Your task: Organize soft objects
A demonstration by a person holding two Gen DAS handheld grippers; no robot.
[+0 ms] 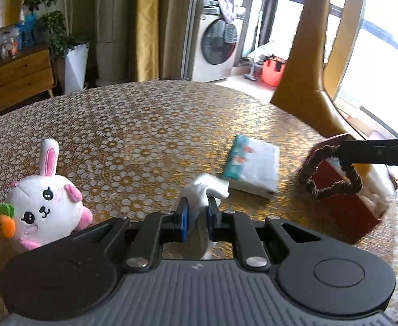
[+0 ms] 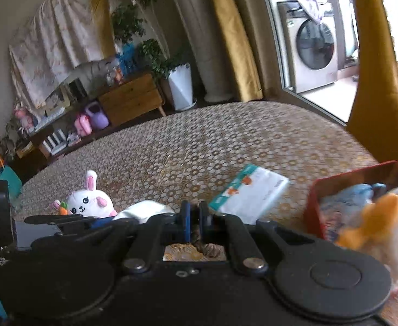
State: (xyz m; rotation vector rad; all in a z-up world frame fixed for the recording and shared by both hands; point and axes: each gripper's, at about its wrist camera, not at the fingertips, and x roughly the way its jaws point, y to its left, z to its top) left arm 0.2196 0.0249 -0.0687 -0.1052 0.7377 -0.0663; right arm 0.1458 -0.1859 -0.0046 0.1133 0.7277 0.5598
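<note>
Between the blue pads at lower centre of your left wrist view, the left gripper [image 1: 197, 212] is clamped on a white soft cloth [image 1: 205, 190]; its bunched top pokes above the pads, and the rest drops behind the gripper body, so you cannot tell its shape or what kind of item it is. At the right edge of that view, the right gripper [image 1: 344, 160] enters as a dark bar cut off by the frame, pinching the brown rope handle [image 1: 332, 187] of a red box [image 1: 354, 217]. The box is blurred, and its lower part is cut by the table edge.

From the right wrist view, the right gripper's pads at centre are pressed together on that rope, with only a twisted knot showing below them. The box's contents at far right are smeared: something blue, something orange and white, none identifiable.

On the patterned tablecloth [image 1: 144, 125], a white plush rabbit [image 1: 44, 203] sits at lower left, partly hidden by the gripper body. A tissue pack [image 1: 253, 165] lies just beyond the cloth.
</note>
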